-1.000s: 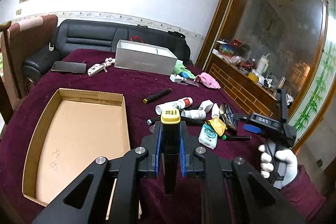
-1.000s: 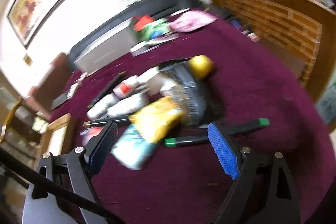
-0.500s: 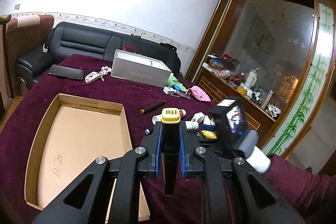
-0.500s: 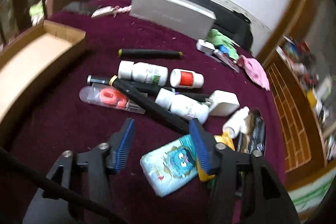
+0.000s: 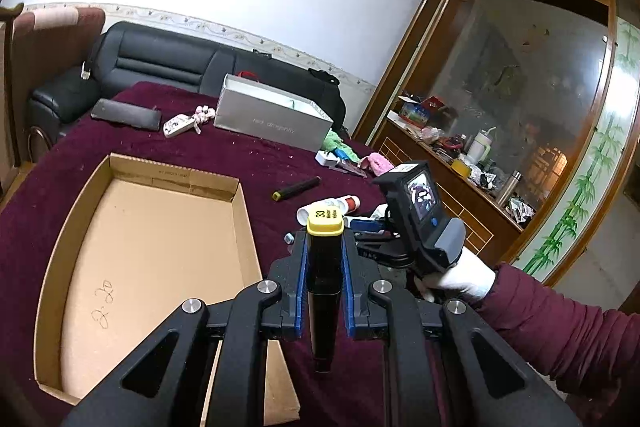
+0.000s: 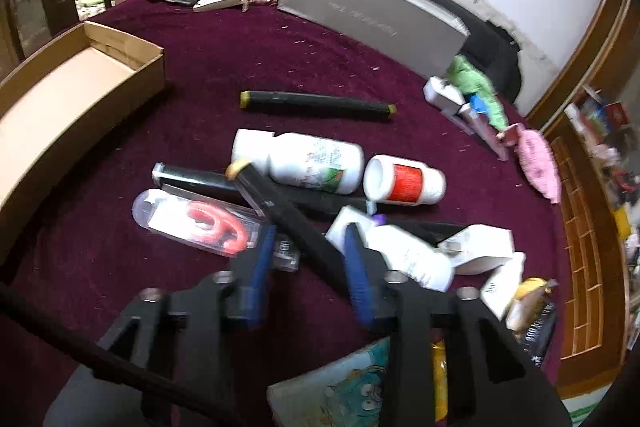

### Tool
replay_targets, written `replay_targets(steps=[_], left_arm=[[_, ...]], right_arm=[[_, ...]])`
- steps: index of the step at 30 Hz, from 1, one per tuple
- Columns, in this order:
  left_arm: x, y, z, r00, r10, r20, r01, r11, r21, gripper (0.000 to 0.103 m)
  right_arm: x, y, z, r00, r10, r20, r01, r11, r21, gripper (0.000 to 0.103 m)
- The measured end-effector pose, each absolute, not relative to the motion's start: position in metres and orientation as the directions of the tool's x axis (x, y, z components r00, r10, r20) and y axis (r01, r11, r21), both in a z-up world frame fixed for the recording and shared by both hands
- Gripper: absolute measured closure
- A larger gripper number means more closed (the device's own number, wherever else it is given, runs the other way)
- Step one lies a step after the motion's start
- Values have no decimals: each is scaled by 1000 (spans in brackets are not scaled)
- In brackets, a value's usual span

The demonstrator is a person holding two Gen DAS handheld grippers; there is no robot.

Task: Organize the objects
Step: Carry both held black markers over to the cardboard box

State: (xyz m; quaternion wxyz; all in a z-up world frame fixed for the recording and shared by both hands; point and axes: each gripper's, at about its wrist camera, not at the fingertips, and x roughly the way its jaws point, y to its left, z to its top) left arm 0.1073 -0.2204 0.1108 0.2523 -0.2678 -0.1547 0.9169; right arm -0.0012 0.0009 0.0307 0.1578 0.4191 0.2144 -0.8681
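The right gripper [image 6: 310,259] closes around a black marker [image 6: 292,219] lying slantwise between its fingers – the left gripper [image 5: 325,259] clamps another marker [image 5: 324,291] beside the cardboard tray [image 5: 240,211].

Behind the left gripper's [image 5: 324,291] clamped black marker with a yellow cap [image 5: 323,267], the table's clutter is mostly hidden. The right gripper's [image 6: 310,263] blue pads [image 6: 358,279] blur while closing around a black marker [image 6: 292,219]; the cartoon-printed tissue pack [image 6: 340,393] below is largely covered.
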Motion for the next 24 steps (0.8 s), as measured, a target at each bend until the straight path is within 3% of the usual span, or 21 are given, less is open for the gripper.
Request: replay_targets(steps=[2,4,11,15,18,19,24], left_arm=[[107,-221,110,-733,538,-416,-368,-828,-423,91],[108,-223,110,-737,534,-414,-359,-828,-430,91],[114,-224,114,-742,528,-413,-353,-832,-428,91],[118,-224,115,-745,526,-409,-355,-833,-425,91],[116,-225,114,-741,531,-411,-353,-829,-434,91],[116,-226,113,-740,532,-411,-354,-828,-435,91],[114,-228,110,-741,531,-411,-346,-826,-445,91]], right_arm=[[-3,3,34,-583,-107,-805,448,-869,-209,86],[-5,13,44,-555,-164,-815,431,-895,-114,103],[-10,27,51,-534,-224,-816,405,-914,-14,99],[-19,15,46,-501,-241,-831,452,-892,-13,92],[-27,4,35,-505,-171,-846,458,-884,-95,85],[-29,4,33,-496,-172,-851,458,-885,-88,79],[-33,8,30,-485,-170,-858,445,-893,-75,84]])
